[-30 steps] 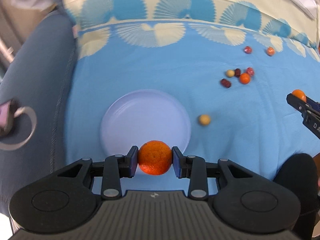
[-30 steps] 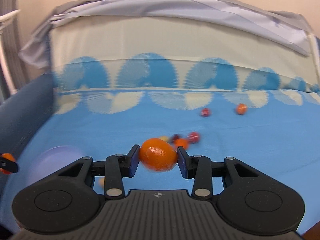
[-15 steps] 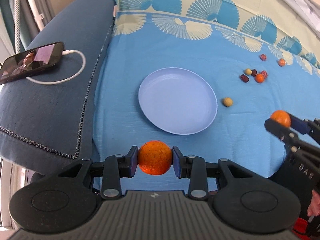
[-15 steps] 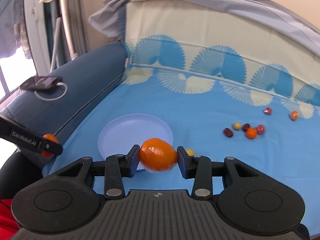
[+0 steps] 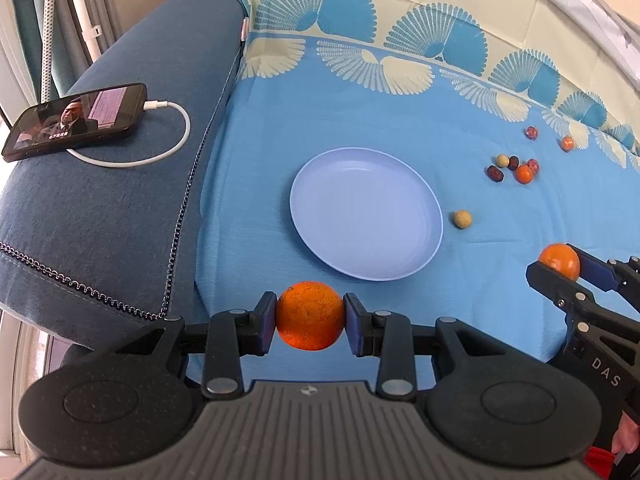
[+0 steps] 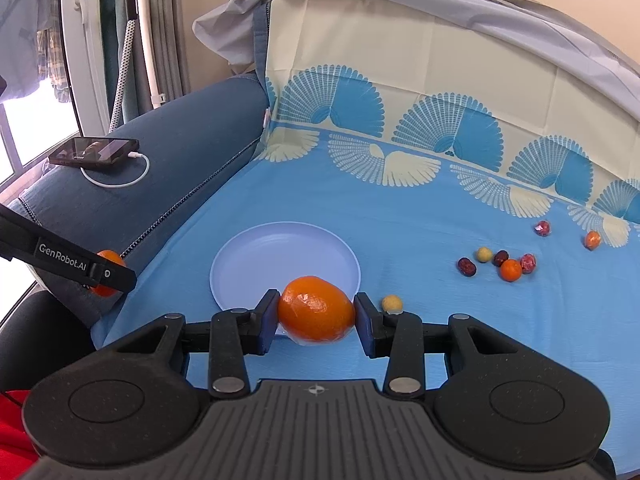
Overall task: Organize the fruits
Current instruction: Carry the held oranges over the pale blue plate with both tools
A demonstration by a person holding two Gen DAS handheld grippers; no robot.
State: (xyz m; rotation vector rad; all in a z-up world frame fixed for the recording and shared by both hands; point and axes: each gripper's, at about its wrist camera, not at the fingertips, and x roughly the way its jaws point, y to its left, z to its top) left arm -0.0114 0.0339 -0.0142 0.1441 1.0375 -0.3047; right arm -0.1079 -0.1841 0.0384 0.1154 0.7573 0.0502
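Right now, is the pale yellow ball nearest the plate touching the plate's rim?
Apart. The left wrist view shows a strip of blue cloth between the pale yellow ball and the plate rim.

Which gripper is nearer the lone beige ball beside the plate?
Right. The right gripper, clamping an orange, has a finger just in front of the beige ball; the left gripper is across the plate.

Two wrist views (shared plate (image 5: 366, 214))

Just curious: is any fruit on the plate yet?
No, the plate is bare; the small fruits lie on the cloth.
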